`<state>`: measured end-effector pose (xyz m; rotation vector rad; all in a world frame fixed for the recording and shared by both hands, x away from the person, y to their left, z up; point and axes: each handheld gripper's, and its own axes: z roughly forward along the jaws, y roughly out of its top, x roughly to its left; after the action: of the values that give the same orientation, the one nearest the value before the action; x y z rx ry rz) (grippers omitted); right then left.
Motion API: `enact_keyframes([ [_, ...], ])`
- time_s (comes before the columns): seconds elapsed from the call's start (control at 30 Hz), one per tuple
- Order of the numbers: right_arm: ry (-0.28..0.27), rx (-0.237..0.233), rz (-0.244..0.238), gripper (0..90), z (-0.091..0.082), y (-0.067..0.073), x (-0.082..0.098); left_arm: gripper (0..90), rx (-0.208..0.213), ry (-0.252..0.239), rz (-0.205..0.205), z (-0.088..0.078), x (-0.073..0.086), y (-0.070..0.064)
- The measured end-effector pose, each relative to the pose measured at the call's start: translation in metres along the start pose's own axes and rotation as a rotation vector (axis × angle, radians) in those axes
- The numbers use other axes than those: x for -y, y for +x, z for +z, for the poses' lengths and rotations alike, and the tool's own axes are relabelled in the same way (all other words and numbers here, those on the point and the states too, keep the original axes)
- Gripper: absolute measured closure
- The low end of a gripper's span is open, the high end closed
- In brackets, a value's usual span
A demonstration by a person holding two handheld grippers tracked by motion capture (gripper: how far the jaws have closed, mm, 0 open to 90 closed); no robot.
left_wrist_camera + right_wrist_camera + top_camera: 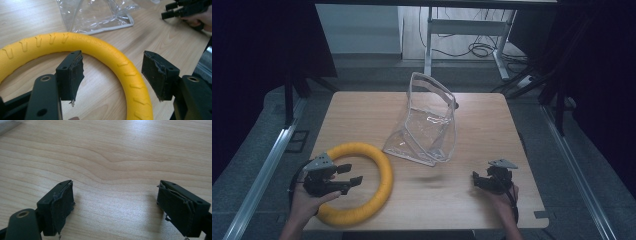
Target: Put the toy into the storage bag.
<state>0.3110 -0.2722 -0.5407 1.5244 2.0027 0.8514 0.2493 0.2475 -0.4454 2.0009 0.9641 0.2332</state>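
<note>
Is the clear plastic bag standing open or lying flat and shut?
Open. The clear bag stands partly upright on the table, its mouth rim gaping at the top; nothing shows inside it.

Both tools are matt black. The left gripper (346, 176) carries a grey three-cornered plate (319, 162) at its ten o'clock side, and the right gripper (477, 178) has a like plate (503, 163) at two o'clock. Each jaw ends in a block faced with a dark, frayed pad (76, 72), torn at the lower edge. Brass-ringed holes (45, 78) mark the jaw arms, with small screw holes beside. A dark strap (515, 207) sits at the right wrist.
</note>
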Motion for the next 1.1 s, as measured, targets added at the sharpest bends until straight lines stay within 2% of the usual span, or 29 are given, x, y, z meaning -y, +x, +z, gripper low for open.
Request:
enact_keyframes([
  [0.13, 0.0, 0.001, 0.0, 14.6, 0.0, 0.0, 0.0, 32.9, 0.015, 0.042, 0.03, -0.004, -0.002, -0.005],
  [0.27, 0.0, 0.001, 0.001, 14.8, 0.0, 0.0, 0.0, 32.0, 0.06, 0.072, 0.043, -0.008, -0.005, -0.011],
  [0.33, 0.0, 0.001, 0.0, 14.8, 0.0, 0.0, 0.0, 31.6, 0.064, 0.089, 0.055, -0.007, -0.006, -0.013],
  [0.37, 0.0, 0.001, 0.001, 14.7, 0.0, 0.0, 0.0, 31.6, 0.062, 0.126, 0.081, -0.006, -0.007, -0.017],
  [0.43, 0.0, 0.001, 0.001, 14.8, 0.0, 0.0, 0.0, 31.6, 0.069, 0.155, 0.105, -0.005, -0.007, -0.019],
  [0.57, 0.0, 0.001, 0.0, 14.9, 0.0, 0.0, 0.0, 31.6, 0.075, 0.194, 0.121, -0.002, -0.004, -0.022],
  [0.67, -0.001, 0.003, 0.001, 15.1, 0.0, 0.0, 0.0, 31.6, 0.076, 0.258, 0.134, 0.006, 0.004, -0.024],
  [0.73, -0.001, 0.004, 0.001, 15.1, 0.0, 0.0, 0.0, 31.5, 0.076, 0.272, 0.139, 0.008, 0.006, -0.026],
  [0.93, -0.002, 0.006, 0.002, 15.5, 0.0, 0.0, 0.0, 31.1, 0.109, 0.377, 0.188, 0.019, 0.014, -0.038],
  [1.03, -0.002, 0.006, 0.001, 15.6, 0.0, 0.0, 0.0, 31.1, 0.113, 0.405, 0.205, 0.024, 0.017, -0.041],
  [1.1, -0.003, 0.006, 0.002, 15.6, 0.0, 0.0, 0.0, 31.0, 0.106, 0.447, 0.226, 0.031, 0.02, -0.045],
])
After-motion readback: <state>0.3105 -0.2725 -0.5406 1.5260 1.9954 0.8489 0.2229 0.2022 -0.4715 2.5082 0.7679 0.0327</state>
